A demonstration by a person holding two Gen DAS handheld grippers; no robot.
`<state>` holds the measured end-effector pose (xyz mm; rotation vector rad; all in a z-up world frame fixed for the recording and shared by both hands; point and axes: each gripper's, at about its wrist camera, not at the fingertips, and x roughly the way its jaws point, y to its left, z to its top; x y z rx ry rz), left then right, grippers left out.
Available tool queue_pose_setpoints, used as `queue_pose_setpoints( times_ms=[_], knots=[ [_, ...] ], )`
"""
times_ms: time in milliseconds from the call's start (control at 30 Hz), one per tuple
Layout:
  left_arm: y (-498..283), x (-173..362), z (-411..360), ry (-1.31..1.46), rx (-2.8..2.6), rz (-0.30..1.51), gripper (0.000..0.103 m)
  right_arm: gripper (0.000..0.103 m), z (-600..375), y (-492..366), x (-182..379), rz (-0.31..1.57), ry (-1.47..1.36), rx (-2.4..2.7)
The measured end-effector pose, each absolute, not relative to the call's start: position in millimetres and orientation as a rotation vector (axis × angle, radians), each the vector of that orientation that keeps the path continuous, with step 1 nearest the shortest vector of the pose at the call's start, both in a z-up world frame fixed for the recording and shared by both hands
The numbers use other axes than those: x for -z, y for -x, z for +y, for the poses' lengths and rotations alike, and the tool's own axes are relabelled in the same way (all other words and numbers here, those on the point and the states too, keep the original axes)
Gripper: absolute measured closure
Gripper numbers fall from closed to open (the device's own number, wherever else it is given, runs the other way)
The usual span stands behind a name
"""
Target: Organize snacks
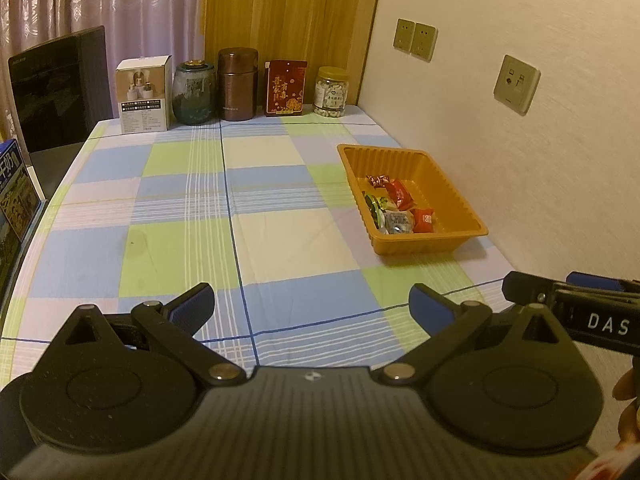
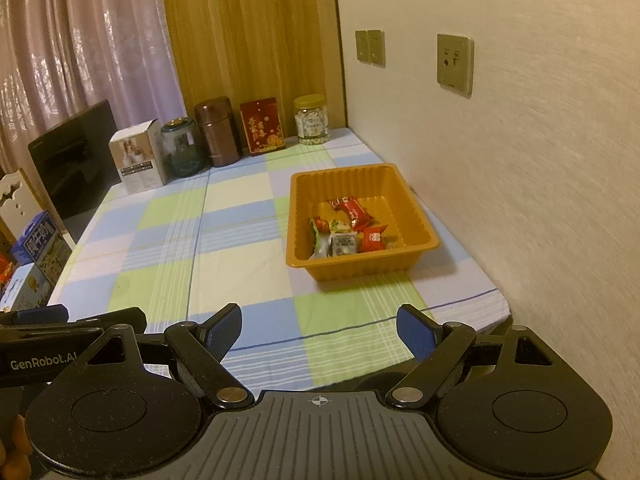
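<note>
An orange plastic tray stands on the checked tablecloth near the right wall. Several wrapped snacks lie in its near half, red, green and silver. My left gripper hovers open over the near part of the table, nothing between its blue pads. My right gripper is open too, empty, short of the tray's near side. Each gripper's tip shows at the edge of the other's view.
Along the table's far edge stand a white box, a glass jar, a brown canister, a red packet and a jar of white pieces. A black monitor stands left. Wall sockets are right.
</note>
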<state>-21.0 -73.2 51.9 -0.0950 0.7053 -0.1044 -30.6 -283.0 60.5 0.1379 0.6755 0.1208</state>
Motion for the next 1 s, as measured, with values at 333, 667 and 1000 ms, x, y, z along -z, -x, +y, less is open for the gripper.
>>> queue_pose_setpoints(
  times_ms=[333, 667, 1000],
  knots=[
    [21.3, -50.6, -72.3, 0.097, 0.105, 0.705, 0.0, 0.019, -283.9, 30.6, -59.5, 0.675, -0.14, -0.119],
    [21.6, -50.2, -71.9, 0.097, 0.106, 0.705, 0.0, 0.019, -286.9, 30.2, -59.4, 0.675, -0.143, -0.118],
    [21.7, -50.2, -73.2, 0.094, 0.109, 0.707, 0.0, 0.019, -288.3, 29.7, -58.9, 0.675, -0.144, -0.118]
  ],
)
